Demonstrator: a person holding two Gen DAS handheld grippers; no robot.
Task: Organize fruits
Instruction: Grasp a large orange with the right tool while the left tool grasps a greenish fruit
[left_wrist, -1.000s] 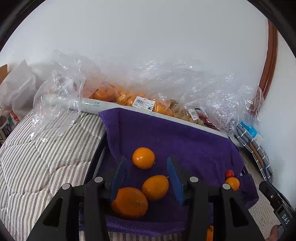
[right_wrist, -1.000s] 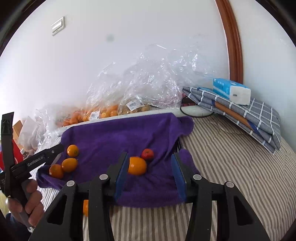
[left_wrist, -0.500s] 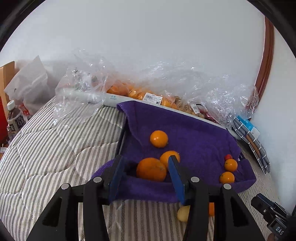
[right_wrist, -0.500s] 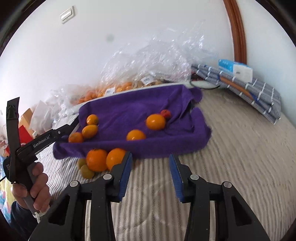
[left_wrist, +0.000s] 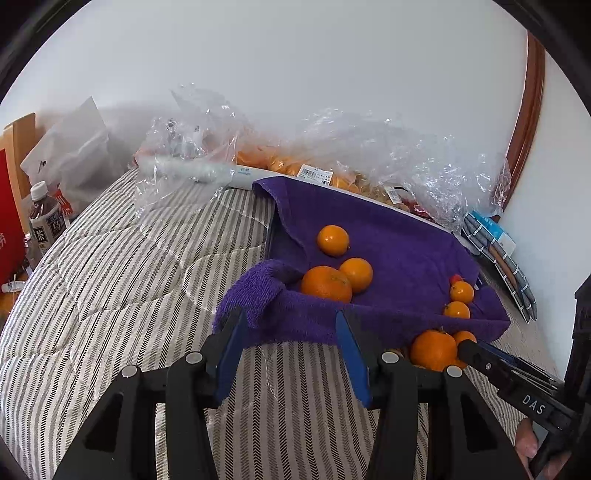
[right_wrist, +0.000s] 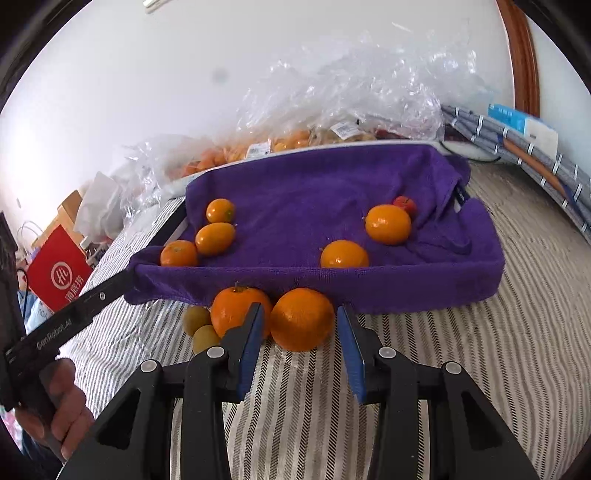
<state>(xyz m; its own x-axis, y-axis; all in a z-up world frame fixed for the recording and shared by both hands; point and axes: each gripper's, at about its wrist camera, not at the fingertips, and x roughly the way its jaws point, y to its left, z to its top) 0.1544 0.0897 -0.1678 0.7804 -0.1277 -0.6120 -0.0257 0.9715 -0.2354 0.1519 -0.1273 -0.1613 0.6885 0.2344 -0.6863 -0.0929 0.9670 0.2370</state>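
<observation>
the right gripper (right_wrist: 300, 343) has its blue jaws apart with a large orange (right_wrist: 302, 318) sitting between the tips, not pinched; a second stemmed orange (right_wrist: 236, 308) touches it just outside the left finger, and two small greenish fruits (right_wrist: 201, 328) lie beside that, all on the striped quilt (right_wrist: 461, 354). half a second ago these fruits lay ahead and to the left of the jaws — the gripper has since come up around the large one. the left gripper (left_wrist: 291, 352) is also spread wide, holding nothing, its tips at the near hem of the purple towel (left_wrist: 399, 240); it has backed away from the oranges it framed a second ago. its handle, seen from the right wrist, reads "genrobot.ai"; the other tool's arm in the left view reads "das".

on the towel, which covers a dark tray, three oranges (right_wrist: 207, 236) cluster at the left and two more with a small red fruit (right_wrist: 404, 204) at the right; the middle is bare cloth. beyond its far edge lie clear plastic bags (right_wrist: 351, 92) of fruit with barcode labels too small to read. a red bag (right_wrist: 59, 273) with white chinese characters and a tea bottle (left_wrist: 44, 218) stand off the left edge of the bed. open quilt runs to the right.
</observation>
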